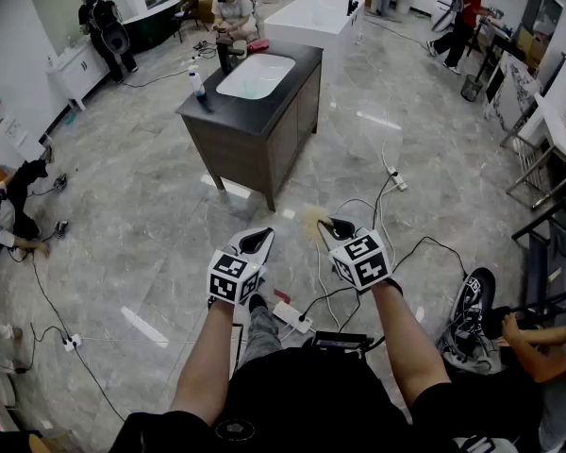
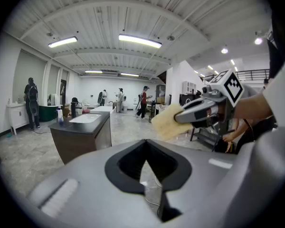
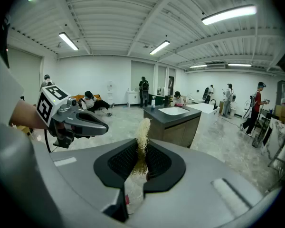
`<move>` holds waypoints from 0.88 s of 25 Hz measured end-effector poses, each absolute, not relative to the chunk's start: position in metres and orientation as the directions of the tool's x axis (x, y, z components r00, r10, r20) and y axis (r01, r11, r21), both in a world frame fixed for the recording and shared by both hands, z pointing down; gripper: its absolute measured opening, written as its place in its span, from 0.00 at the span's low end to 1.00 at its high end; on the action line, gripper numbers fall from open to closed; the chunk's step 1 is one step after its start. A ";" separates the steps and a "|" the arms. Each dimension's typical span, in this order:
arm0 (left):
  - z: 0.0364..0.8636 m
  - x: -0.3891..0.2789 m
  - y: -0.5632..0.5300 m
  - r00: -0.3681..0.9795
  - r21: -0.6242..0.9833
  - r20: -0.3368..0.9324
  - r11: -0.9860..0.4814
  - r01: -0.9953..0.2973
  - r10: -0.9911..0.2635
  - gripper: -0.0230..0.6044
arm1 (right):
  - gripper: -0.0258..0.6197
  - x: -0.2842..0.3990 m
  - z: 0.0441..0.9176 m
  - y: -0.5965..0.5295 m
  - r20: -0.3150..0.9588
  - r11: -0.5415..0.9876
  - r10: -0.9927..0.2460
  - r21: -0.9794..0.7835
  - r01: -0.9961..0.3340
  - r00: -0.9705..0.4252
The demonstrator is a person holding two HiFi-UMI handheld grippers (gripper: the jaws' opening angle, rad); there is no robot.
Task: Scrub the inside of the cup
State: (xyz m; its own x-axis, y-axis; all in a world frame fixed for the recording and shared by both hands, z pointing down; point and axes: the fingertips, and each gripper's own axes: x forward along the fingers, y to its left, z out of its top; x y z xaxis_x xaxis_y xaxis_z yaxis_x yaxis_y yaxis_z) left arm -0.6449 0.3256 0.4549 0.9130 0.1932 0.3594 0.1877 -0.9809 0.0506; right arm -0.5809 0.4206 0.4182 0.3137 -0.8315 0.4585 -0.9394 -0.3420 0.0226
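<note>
Left gripper (image 1: 257, 243): jaws fully closed, nothing between them. Right gripper (image 1: 334, 227), just beside it: jaws clamped on a yellow fibrous scrub pad (image 3: 143, 131). Bench (image 1: 264, 111) with sink (image 1: 256, 75) stands well ahead of both grippers; cup not discernible.

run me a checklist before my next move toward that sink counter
1. Scrubber held: ok. The right gripper is shut on a pale fibrous scrub pad.
2. Other tool free for the cup: ok. The left gripper has its jaws together with nothing between them.
3. Sink counter in reach: not ok. It stands well ahead across open floor.
4. Cup located: cannot tell. A dark object by the basin is too small to identify.
5. Walking path: not ok. A power strip and cables lie on the floor at the feet.
</note>
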 end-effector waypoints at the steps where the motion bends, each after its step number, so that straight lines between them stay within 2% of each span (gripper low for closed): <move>1: 0.454 -0.646 0.324 0.913 0.050 0.357 -0.980 0.191 0.196 0.04 | 0.10 -0.582 0.417 0.419 0.458 -0.341 -0.832 0.024 -0.940 0.314; 22: 0.452 -0.654 0.325 0.915 0.051 0.348 -0.979 0.198 0.204 0.04 | 0.10 -0.592 0.414 0.415 0.434 -0.327 -0.850 0.008 -0.945 0.298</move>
